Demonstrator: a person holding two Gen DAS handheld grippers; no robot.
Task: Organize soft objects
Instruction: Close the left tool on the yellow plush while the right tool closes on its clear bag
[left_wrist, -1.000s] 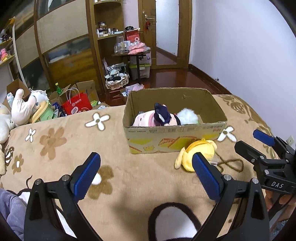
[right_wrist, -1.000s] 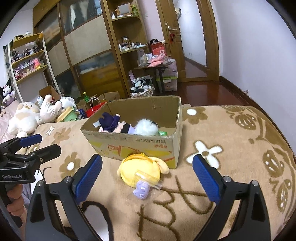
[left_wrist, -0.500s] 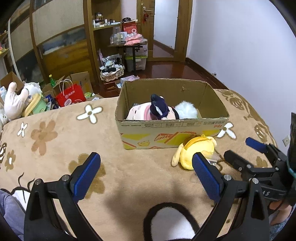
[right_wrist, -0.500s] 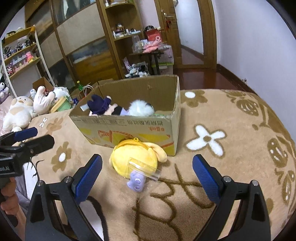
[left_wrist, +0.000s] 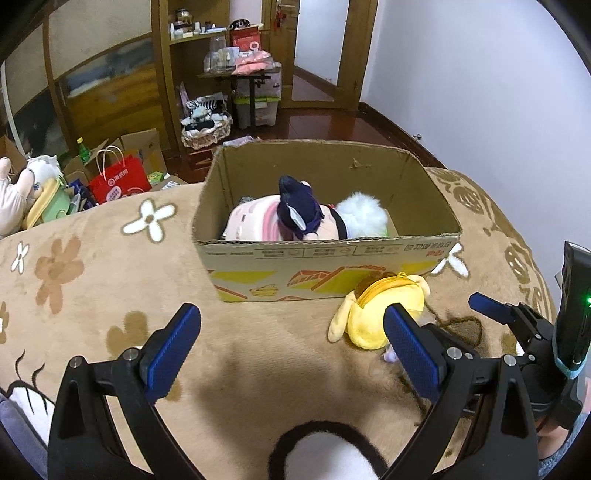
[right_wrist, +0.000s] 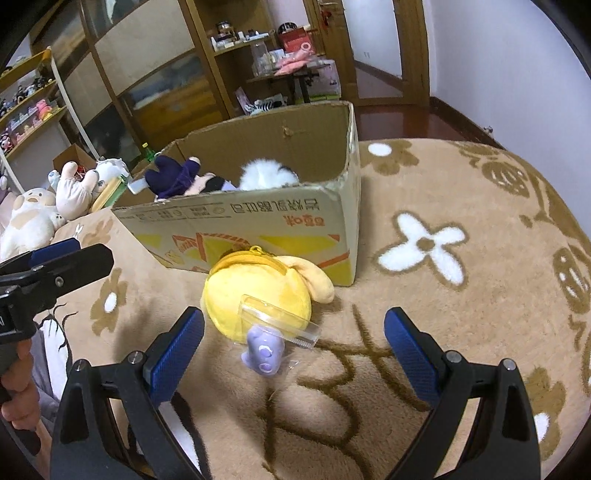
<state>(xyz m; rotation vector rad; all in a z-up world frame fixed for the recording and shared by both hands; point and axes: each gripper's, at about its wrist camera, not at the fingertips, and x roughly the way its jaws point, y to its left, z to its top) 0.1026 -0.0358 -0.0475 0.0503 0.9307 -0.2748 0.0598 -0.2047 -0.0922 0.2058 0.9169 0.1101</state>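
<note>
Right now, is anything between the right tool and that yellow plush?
Nothing visible. The right tool is open with the yellow plush just ahead on the blanket; only its own clear tag and purple charm lie nearer.

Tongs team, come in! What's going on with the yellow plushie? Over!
Both tongs open, left, right. Yellow plushie outside the box, on the blanket. Nothing blocking.
</note>
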